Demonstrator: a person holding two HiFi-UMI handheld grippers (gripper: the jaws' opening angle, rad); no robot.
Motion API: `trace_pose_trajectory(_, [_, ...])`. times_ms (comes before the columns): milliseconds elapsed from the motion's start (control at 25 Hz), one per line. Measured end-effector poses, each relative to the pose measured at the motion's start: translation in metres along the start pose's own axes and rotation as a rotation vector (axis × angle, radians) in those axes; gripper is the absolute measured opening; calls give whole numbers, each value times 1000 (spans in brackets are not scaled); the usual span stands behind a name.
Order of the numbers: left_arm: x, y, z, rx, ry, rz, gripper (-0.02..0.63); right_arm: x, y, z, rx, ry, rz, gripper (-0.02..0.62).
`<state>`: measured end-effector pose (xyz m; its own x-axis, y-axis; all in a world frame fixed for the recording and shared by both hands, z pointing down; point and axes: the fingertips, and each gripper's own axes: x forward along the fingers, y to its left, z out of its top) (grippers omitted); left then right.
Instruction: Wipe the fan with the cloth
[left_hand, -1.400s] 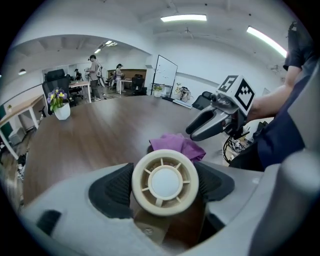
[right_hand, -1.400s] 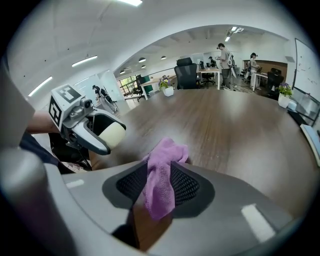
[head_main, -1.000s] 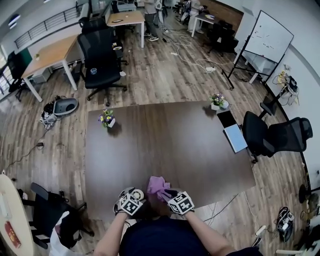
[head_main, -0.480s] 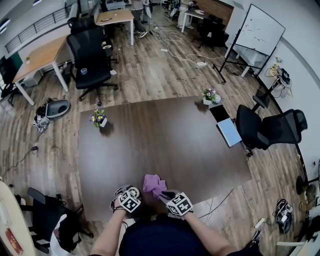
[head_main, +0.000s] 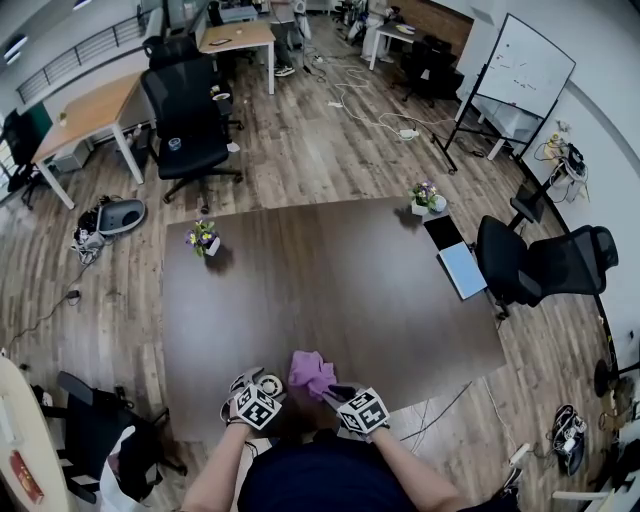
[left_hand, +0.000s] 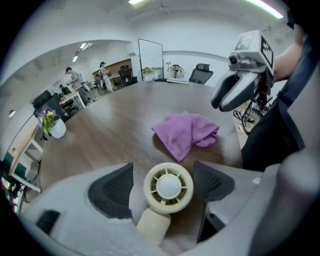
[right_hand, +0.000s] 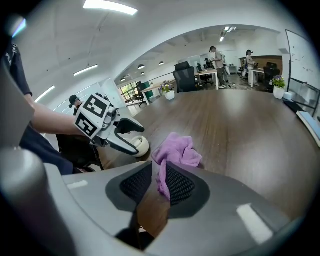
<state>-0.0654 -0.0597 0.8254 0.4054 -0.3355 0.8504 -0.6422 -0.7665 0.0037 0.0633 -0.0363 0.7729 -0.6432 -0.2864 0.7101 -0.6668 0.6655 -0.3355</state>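
Dark table (head_main: 340, 290) holds purple cloth (head_main: 312, 371), left flowerpot (head_main: 205, 240), right flowerpot (head_main: 428, 200)

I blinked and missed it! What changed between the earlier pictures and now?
The right claw has just been closing on the cloth, pinching its edge. Nothing else visibly moved: the left claw is open around the fan, and the cloth lies on the table.

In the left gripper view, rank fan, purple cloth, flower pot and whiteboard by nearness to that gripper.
1. Fan, between the jaws.
2. Purple cloth, just ahead.
3. Flower pot, far left.
4. Whiteboard, by the back wall.
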Motion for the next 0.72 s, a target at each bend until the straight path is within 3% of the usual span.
trace_pose_trajectory(360, [-73, 23, 27, -219, -232, 81, 379, -7, -13, 23, 48, -73, -17, 101])
trace_pose_trajectory(720, [-139, 43, 24, -460, -445, 182, 369, -19, -16, 41, 41, -128, -53, 103])
